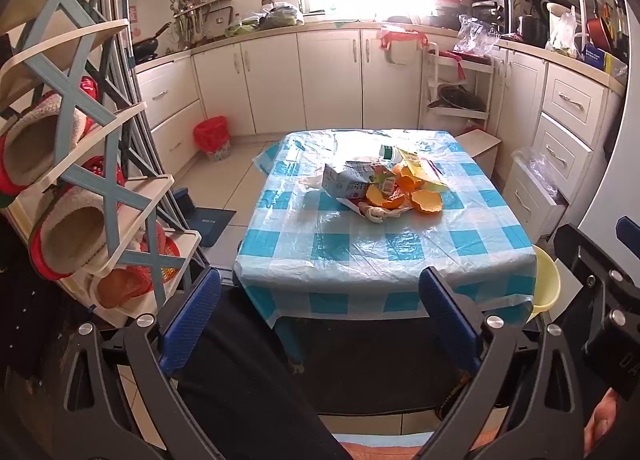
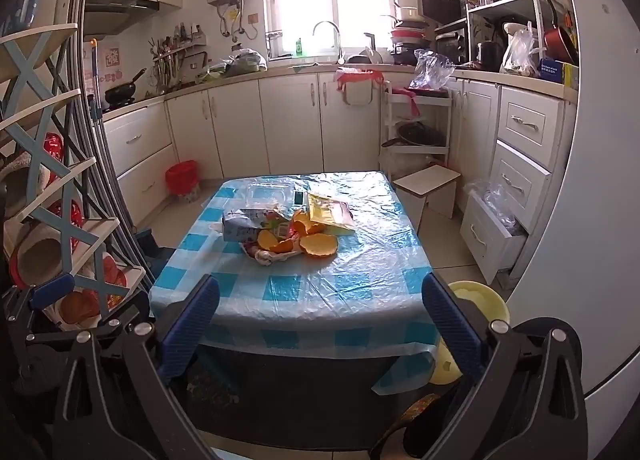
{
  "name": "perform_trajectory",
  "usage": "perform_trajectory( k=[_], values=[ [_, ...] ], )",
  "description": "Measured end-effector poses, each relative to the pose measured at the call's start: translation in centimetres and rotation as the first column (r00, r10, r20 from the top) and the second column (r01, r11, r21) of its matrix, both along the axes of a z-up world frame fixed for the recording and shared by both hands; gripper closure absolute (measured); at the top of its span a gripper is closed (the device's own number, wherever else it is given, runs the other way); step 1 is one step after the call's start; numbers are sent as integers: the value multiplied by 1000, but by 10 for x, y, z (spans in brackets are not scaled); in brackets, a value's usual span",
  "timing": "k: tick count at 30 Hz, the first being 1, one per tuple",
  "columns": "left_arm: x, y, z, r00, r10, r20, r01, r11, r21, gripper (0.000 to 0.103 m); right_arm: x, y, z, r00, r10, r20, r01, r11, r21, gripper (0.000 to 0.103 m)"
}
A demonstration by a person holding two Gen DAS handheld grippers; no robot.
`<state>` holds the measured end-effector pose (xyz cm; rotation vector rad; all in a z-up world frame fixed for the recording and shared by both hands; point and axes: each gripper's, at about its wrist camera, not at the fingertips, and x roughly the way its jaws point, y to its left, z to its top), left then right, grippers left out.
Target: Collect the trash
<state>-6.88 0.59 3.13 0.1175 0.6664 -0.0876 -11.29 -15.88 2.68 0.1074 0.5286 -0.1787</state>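
A heap of trash lies mid-table on the blue checked plastic cloth. It holds a crushed carton, orange peels, a yellow wrapper and a clear plastic box. My left gripper stands open before the table's near edge with nothing between its blue pads. My right gripper is likewise open and holds nothing, short of the heap. Part of the right gripper shows at the right of the left wrist view.
A red-lined bin stands on the floor at the left cabinets. A shoe rack is close on the left. A yellow plastic stool sits by the table's right corner, a white step stool behind.
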Motion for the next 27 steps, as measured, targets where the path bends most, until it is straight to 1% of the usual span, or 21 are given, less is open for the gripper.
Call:
perform_trajectory(
  k=[27],
  values=[
    [0, -1, 0, 1000, 0, 1, 0, 1000, -1, 8, 4, 4, -2, 1000, -1, 1, 1, 1000, -1, 5]
  ],
)
